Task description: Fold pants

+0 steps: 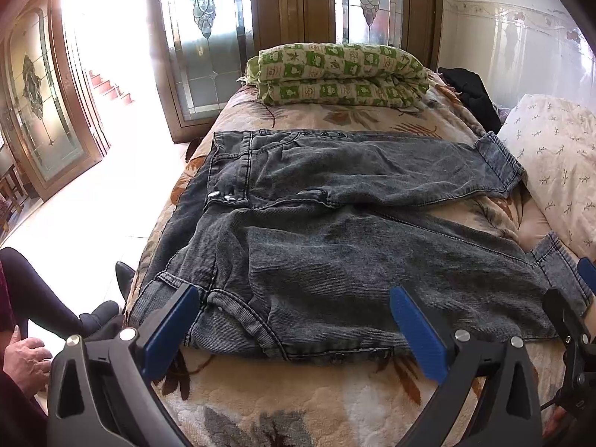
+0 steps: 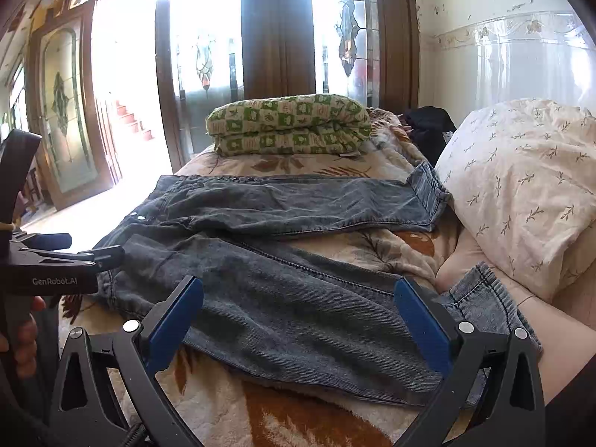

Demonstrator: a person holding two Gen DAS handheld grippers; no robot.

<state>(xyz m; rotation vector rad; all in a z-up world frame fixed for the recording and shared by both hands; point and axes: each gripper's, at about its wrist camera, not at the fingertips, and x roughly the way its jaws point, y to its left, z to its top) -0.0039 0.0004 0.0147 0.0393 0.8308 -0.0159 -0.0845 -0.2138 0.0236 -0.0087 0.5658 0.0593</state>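
Far left, wooden doors with leaded glass panes (image 1: pixel 41 85) are standing open and letting in strong daylight. Near left, a seated person's hand (image 1: pixel 26 357) is resting beside a dark-clad leg. The left tongs (image 1: pixel 294 329) are hanging wide open over the near edge of the bed, blue pads (image 1: pixel 171 331) well apart and gripping nothing; the pants' waistband is lying between and just beyond them. The pants (image 1: pixel 335 231), grey washed denim, are lying spread flat across the leaf-patterned blanket (image 1: pixel 283 402) on the bed, waist to the left, both legs running to the right, the far leg and near leg parting in a V so that blanket is showing between them. A green-and-cream folded quilt (image 1: pixel 335 74) is sitting at the far end of the bed. The right tongs (image 2: pixel 298 327) are likewise hanging wide open and holding nothing, poised over the near leg of the pants (image 2: pixel 298 298); its cuff is lying just right of the right-hand pad (image 2: pixel 421 327). In the right wrist view the left tongs (image 2: pixel 87 249) are appearing at the left edge. Far right, a dark garment (image 1: pixel 469 89) is lying on the bed, and a cream sprigged pillow (image 2: pixel 521 186) is resting near the far cuff.
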